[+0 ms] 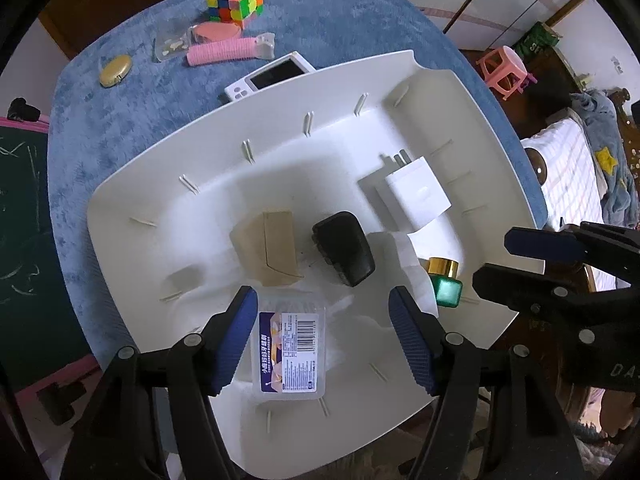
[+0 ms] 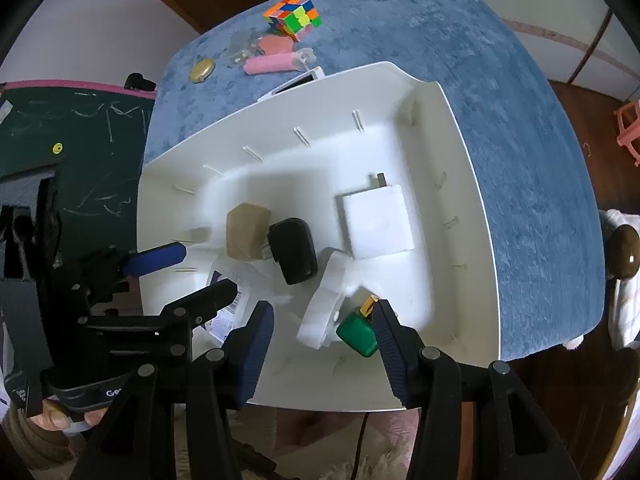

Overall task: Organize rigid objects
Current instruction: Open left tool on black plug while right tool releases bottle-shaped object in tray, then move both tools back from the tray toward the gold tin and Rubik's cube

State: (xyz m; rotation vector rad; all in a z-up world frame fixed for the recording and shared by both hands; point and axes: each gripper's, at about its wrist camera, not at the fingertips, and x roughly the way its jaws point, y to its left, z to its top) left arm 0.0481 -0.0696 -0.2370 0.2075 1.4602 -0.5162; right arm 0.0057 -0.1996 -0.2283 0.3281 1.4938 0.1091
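A white tray (image 1: 132, 200) (image 2: 452, 148) holds a tan cardboard box (image 1: 268, 248) (image 2: 244, 232), a black case (image 1: 344, 252) (image 2: 294, 250), a white charger (image 1: 416, 196) (image 2: 378, 220), a white plastic piece (image 1: 412, 268) (image 2: 320, 316) and a green bottle with a gold cap (image 1: 446, 286) (image 2: 356, 332). My left gripper (image 1: 324, 340) (image 2: 180, 280) is open over the tray's near side. A clear labelled plastic box (image 1: 290, 354) lies between its fingers, close to the left one. My right gripper (image 2: 320, 344) (image 1: 520, 260) is open, with the white piece and the green bottle lying between its fingers.
On the blue tablecloth (image 1: 340, 20) beyond the tray lie a Rubik's cube (image 1: 236, 0), a pink roller (image 1: 228, 50), a gold oval case (image 1: 115, 70), a clear bag (image 1: 170, 44) and a white device with a screen (image 1: 268, 76). A chalkboard (image 2: 80, 140) stands at the left.
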